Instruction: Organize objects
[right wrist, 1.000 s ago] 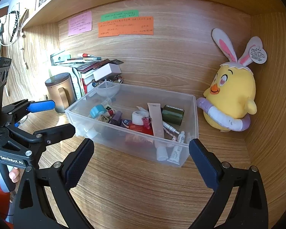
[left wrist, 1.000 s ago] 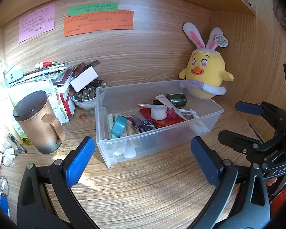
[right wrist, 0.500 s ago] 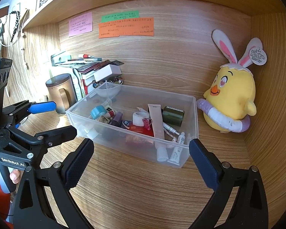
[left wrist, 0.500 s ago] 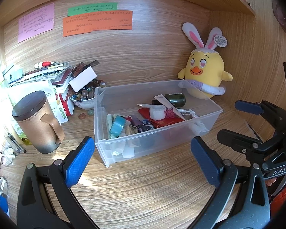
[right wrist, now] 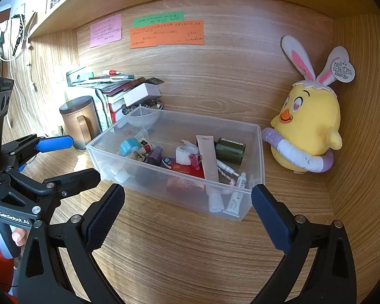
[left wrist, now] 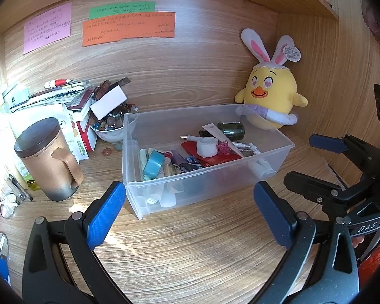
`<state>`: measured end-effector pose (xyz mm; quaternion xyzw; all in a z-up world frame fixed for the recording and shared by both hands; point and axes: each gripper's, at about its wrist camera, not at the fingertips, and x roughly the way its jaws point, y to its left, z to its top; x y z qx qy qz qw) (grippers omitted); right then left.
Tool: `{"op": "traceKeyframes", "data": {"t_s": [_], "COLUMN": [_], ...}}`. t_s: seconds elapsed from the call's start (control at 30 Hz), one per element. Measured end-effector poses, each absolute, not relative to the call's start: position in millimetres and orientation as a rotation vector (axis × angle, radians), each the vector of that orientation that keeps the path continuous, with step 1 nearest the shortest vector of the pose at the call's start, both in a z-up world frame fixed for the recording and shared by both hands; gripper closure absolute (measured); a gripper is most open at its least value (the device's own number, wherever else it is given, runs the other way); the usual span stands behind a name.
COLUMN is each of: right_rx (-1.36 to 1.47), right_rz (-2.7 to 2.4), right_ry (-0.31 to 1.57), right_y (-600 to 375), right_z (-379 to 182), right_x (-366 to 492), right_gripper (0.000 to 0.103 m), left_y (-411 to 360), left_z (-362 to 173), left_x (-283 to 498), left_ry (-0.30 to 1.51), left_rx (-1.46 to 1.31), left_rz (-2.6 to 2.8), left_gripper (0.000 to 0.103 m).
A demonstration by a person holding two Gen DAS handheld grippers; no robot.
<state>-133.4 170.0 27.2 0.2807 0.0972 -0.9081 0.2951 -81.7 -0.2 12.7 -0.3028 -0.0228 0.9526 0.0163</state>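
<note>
while both grippers hover above the desk (left wrist: 190,253), the left gripper (left wrist: 190,207) and right gripper (right wrist: 187,210) have jaws spread wide, empty. clear box (left wrist: 207,182) of small items sits at 12 o'clock; mug (left wrist: 48,162) at 9; plush chick (right wrist: 309,131) at 2.

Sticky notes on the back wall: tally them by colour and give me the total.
Pink sticky note: 1
Green sticky note: 1
Orange sticky note: 1
Total: 3
</note>
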Motion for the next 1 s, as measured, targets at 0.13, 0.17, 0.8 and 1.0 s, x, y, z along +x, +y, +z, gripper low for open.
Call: {"op": "traceKeyframes", "data": {"t_s": [0.13,0.17,0.8,1.0], "right_rx": [0.747,0.747,0.754,0.766], "right_rz": [-2.416,-2.416,-2.423,-2.425], "right_ry": [0.26,0.259,0.254,0.25], "right_y": [170.2,170.4,172.1,173.8], "right_z": [27.0,27.0,28.3,25.6], "right_x": [-133.3,-133.4,-135.0,-137.8], "right_gripper": [0.003,0.003,0.003,0.003], "left_y": [0.1,-0.1,-1.2,-0.8], "left_z": [13.9,13.8,10.0,12.0], "left_x": [-81.3,-81.8,-86.4,-85.5], "left_ry": [-0.067,-0.065,-0.066,-0.054], "left_rx": [-0.934,-0.939,-0.954,-0.938], "left_rz": [2.962,2.956,2.937,2.942], "left_gripper": [0.001,0.001,0.001,0.0]}}
